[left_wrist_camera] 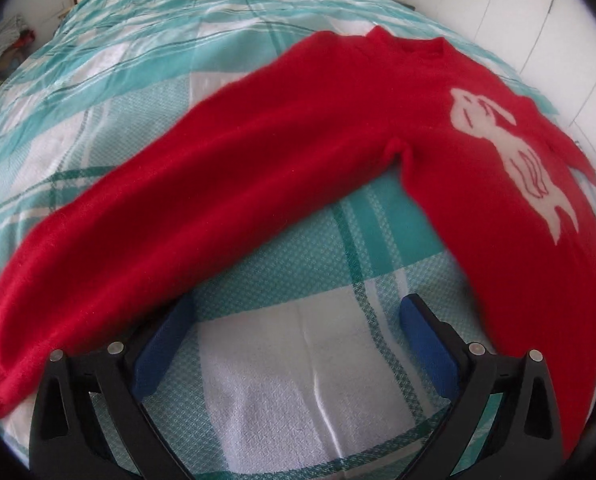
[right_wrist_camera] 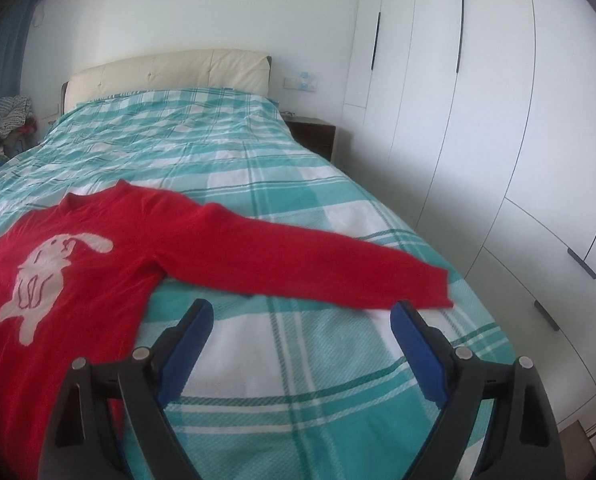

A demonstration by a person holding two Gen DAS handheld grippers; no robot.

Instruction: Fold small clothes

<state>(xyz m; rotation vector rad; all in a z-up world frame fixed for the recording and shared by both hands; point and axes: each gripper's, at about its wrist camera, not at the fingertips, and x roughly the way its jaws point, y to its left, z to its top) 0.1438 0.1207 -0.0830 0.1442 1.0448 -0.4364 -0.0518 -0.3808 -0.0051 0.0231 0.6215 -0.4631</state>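
A small red sweater (left_wrist_camera: 338, 152) with a white rabbit figure (left_wrist_camera: 510, 148) lies flat, front up, on the bed, both sleeves spread out. In the left wrist view one sleeve (left_wrist_camera: 145, 232) runs from the body down to the lower left. My left gripper (left_wrist_camera: 298, 312) is open over bare cover just below that sleeve, its left finger partly behind the sleeve's edge. In the right wrist view the sweater (right_wrist_camera: 69, 264) lies at the left and its other sleeve (right_wrist_camera: 306, 264) reaches right. My right gripper (right_wrist_camera: 302, 316) is open just in front of that sleeve, nothing between its blue pads.
The bed cover (right_wrist_camera: 225, 148) is a teal and white check. The bed's right edge (right_wrist_camera: 494, 320) runs close to a white wardrobe (right_wrist_camera: 498, 120). A cream headboard (right_wrist_camera: 169, 68) and a dark nightstand (right_wrist_camera: 314, 132) stand at the far end. Piled clothes (right_wrist_camera: 9, 120) lie at the far left.
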